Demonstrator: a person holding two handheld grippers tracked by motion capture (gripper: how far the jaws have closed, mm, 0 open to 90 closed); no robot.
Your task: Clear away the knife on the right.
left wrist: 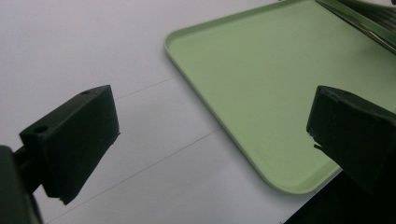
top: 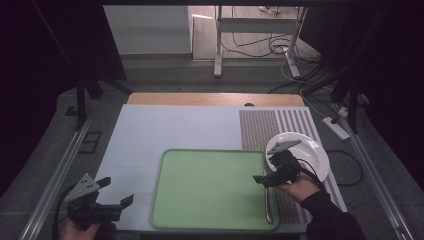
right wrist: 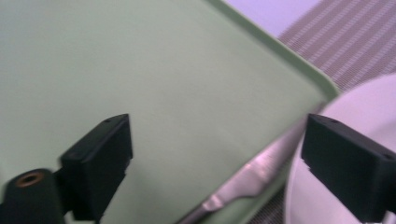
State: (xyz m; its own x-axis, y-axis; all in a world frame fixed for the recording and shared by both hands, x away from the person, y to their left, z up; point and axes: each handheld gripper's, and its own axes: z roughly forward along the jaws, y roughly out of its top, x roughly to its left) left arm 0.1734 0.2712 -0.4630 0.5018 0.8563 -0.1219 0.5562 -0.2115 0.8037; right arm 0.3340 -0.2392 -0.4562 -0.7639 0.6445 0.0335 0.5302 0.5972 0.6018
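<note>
Over the green tray [top: 210, 187], both grippers' jaws gape wide, holding nothing.

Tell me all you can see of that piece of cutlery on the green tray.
The piece of cutlery is slim, shiny and looks like metal. It lies flat along the right rim of the green tray, lengthwise toward the person, its rounded handle end near the front corner. Its working end is hidden under the right gripper, so I cannot tell its kind. The open jaws do not touch it.
</note>
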